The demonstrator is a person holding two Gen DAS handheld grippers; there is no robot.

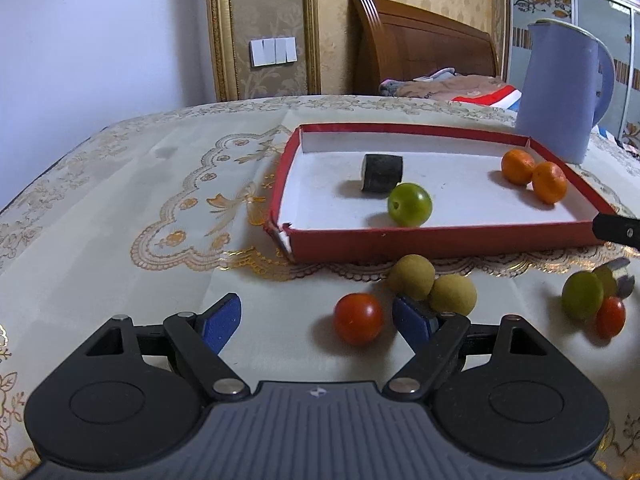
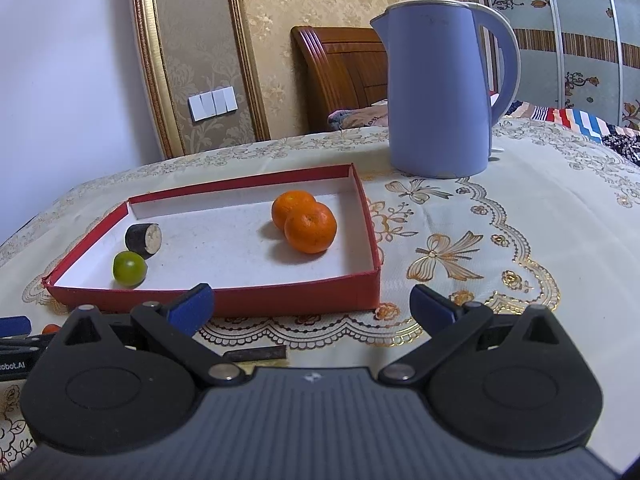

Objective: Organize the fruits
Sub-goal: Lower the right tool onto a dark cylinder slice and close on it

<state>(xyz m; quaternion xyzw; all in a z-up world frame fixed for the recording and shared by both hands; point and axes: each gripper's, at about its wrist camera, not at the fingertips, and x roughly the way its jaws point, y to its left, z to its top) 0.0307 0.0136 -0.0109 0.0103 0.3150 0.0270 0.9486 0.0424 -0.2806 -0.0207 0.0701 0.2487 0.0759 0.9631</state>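
— Any writing?
— Only "obot.AI" on the left gripper's (image 1: 316, 320) body, seen from the right wrist.
— Poses?
— Both low over the tablecloth (image 1: 120, 208), fingers apart, empty. A red tomato (image 1: 358, 319) lies between the left's pads; the right gripper (image 2: 312, 306) faces the red tray (image 2: 280, 300) holding two oranges (image 2: 310, 227).

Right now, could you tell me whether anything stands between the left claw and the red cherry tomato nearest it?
Nothing visible does. The open left claw faces the round red cherry tomato, which lies on the cloth just inside its right blue finger. Two tan round fruits sit behind that finger, off the path.
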